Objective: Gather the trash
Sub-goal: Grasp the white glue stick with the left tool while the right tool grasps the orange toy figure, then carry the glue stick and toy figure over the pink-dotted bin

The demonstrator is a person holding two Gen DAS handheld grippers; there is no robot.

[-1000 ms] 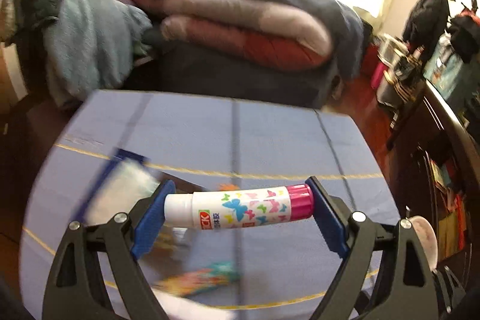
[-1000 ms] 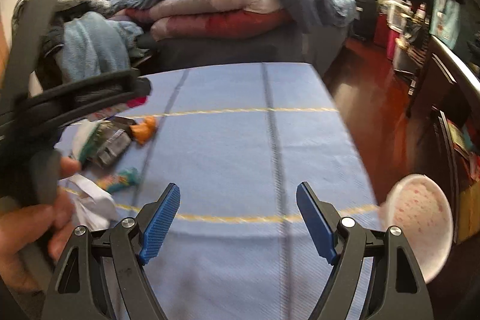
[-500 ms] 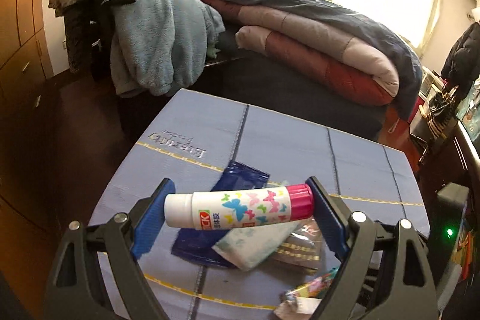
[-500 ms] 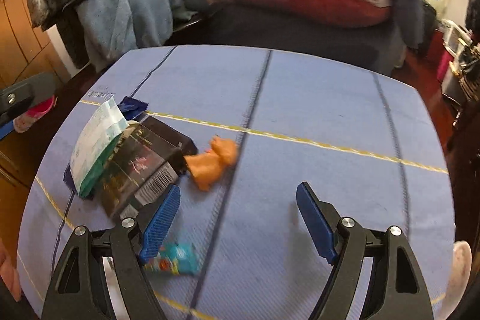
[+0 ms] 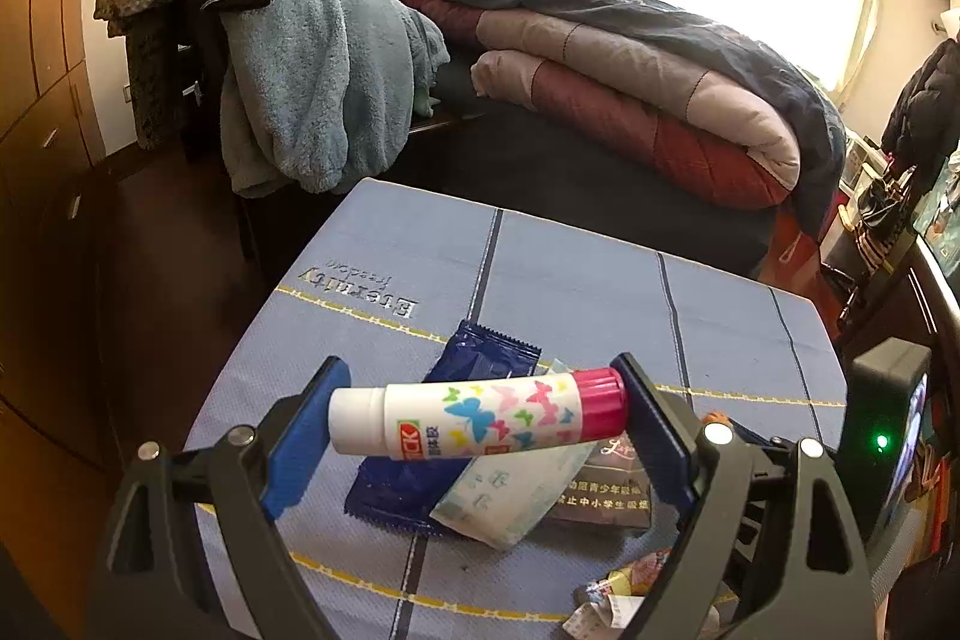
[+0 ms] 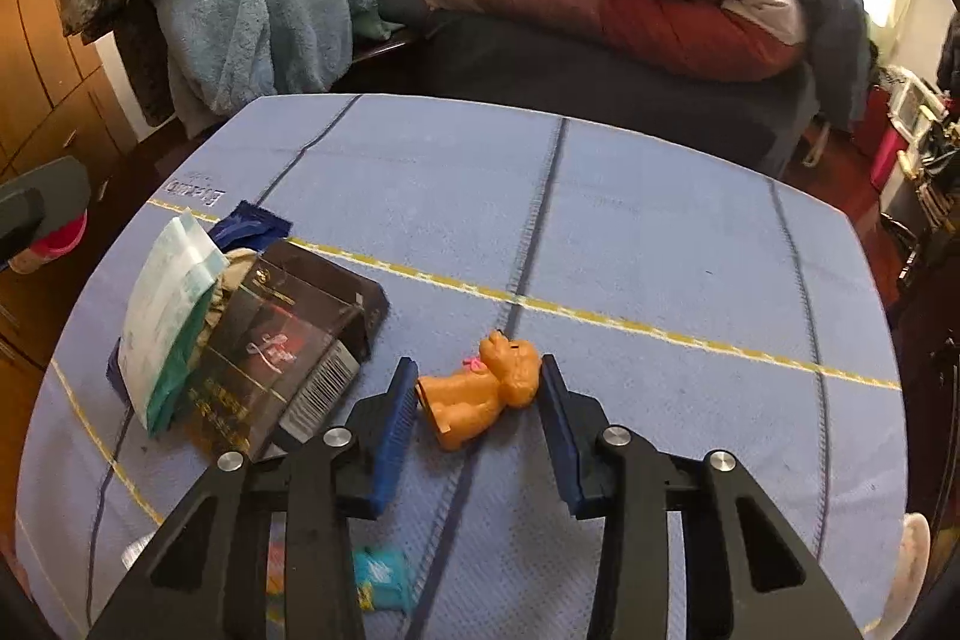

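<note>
Your left gripper [image 5: 477,424] is showing two black plastic arms with triangle-shaped holes cut in them. Each arm is wearing a flat blue pad with tiny ridges on the inside. Round silver screws are shining on top, two on each side.

Your right gripper [image 6: 477,403] is looking just the same: black arms, triangle holes, blue ridged pads [image 6: 393,430] and four shiny silver screws. In the left wrist view, its black body is showing at the right edge, with a small green light glowing on it and a little screen next to it.
</note>
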